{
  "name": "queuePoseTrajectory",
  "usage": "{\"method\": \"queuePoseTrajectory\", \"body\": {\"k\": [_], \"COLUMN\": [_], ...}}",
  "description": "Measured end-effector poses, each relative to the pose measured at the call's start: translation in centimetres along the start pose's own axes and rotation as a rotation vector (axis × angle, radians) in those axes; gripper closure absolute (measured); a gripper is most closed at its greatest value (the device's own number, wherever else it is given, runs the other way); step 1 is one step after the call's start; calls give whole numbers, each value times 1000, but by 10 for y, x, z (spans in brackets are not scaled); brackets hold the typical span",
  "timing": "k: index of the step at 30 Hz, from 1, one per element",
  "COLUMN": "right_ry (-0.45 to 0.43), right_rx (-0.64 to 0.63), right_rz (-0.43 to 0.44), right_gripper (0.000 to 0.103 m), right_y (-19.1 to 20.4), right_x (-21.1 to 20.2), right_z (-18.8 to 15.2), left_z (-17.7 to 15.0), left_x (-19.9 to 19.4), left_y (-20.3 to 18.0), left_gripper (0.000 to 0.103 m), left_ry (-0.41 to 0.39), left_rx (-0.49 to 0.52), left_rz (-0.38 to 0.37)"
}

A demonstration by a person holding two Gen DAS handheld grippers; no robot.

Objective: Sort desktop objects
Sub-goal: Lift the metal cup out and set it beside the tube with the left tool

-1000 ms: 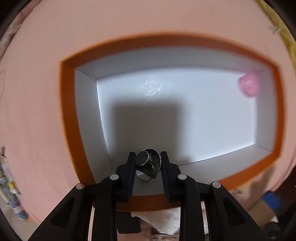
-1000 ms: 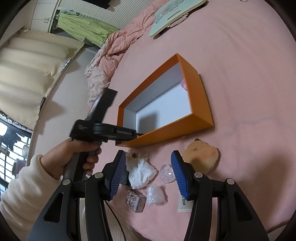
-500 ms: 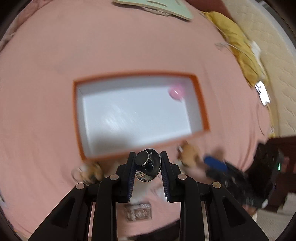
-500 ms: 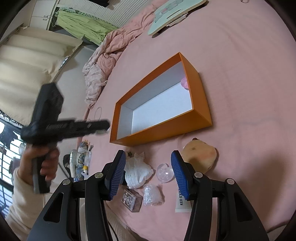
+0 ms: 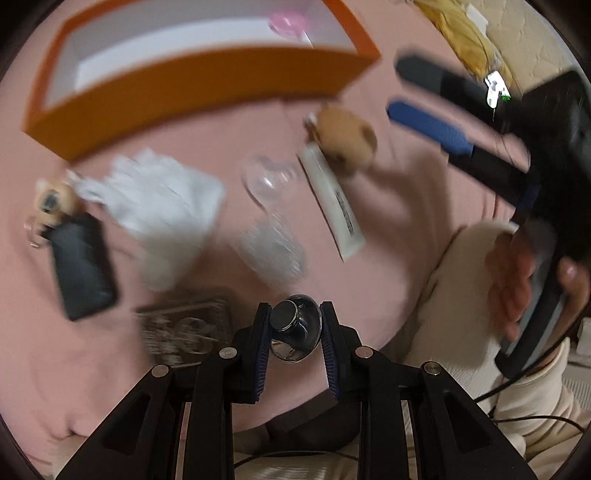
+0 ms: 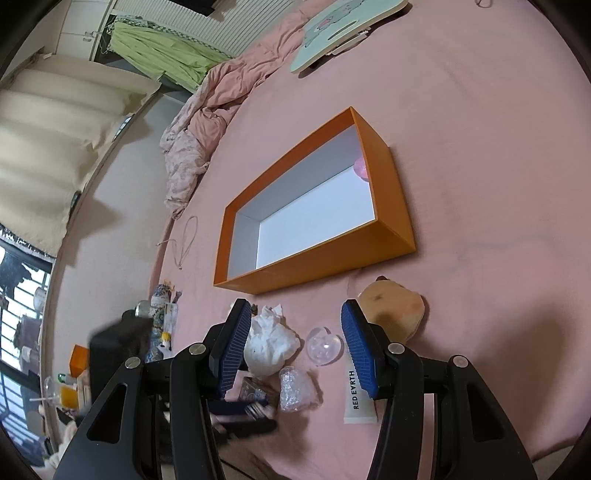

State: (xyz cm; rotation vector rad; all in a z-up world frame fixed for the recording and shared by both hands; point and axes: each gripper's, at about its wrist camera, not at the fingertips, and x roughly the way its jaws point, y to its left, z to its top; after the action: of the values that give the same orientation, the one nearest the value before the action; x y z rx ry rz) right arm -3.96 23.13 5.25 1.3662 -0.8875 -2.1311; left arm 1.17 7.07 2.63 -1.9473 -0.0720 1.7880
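My left gripper [image 5: 294, 334] is shut on a small shiny metal cup-shaped piece [image 5: 295, 330], held low over the near edge of the pink bed. The orange box [image 5: 207, 85] with a white inside lies ahead; a pink object [image 5: 286, 23] sits in its far right corner. My right gripper [image 6: 295, 350] is open and empty above a clear ball [image 6: 324, 346]. The box [image 6: 317, 258] and the pink object [image 6: 360, 168] also show in the right wrist view. The left gripper shows there blurred at the lower left [image 6: 243, 417].
Before the box lie white crumpled tissue [image 5: 162, 206], a clear ball [image 5: 269, 177], crumpled clear plastic [image 5: 273, 251], a white tube [image 5: 332, 199], a tan plush [image 5: 345, 138], a black case [image 5: 83, 266] and a patterned small box [image 5: 184, 328]. A bedside shelf with clutter [image 6: 74, 369] stands left.
My left gripper has pulled back from over the box to the near edge of the bed, with the metal piece still held. The right gripper has stayed open and nearly still.
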Motion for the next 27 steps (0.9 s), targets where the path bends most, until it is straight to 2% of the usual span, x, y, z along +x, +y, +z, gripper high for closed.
{"method": "queuePoseTrajectory", "body": {"k": [4,8,10,12,14,16,20,22,25,27], "right_ry": [-19,-28,-26,-24,-23,-25,-60,-68,-64,-58], "right_rx": [7,27,28,24,24,24,26,28,14,-12], "right_rz": [5,14,16,17,18,15,20,20,4,-22], "right_gripper": [51,51,51,51,51,51,51,51,51,51], "right_y": [-2,-5,-5,-5,-4,-2,0,0,3,7], "right_x": [-4,-6,-6,-5,-5,-4,-7,-8,-5,-1], "right_z": [1,3,4,4,5,6,8,9,9,8], "left_z": [5,15,18,18,16,13,3,-6,-18,-23], "left_x": [15,28,31,31,25,16,-11,-29,-53,-69], "left_y": [-20,-30,-31,-30,-33,-35,-22,-10,7,22], "left_gripper": [79,79,77,66,42,39,39,39,38,34], "left_ry": [-9,-30,-51,-60,-86,-125,-234,-317,-466,-601], "left_rx": [34,63,62,54,58,74,37,23,8,-25], "left_rz": [-14,65,71,47,33,44,-46,-80,-73,2]}}
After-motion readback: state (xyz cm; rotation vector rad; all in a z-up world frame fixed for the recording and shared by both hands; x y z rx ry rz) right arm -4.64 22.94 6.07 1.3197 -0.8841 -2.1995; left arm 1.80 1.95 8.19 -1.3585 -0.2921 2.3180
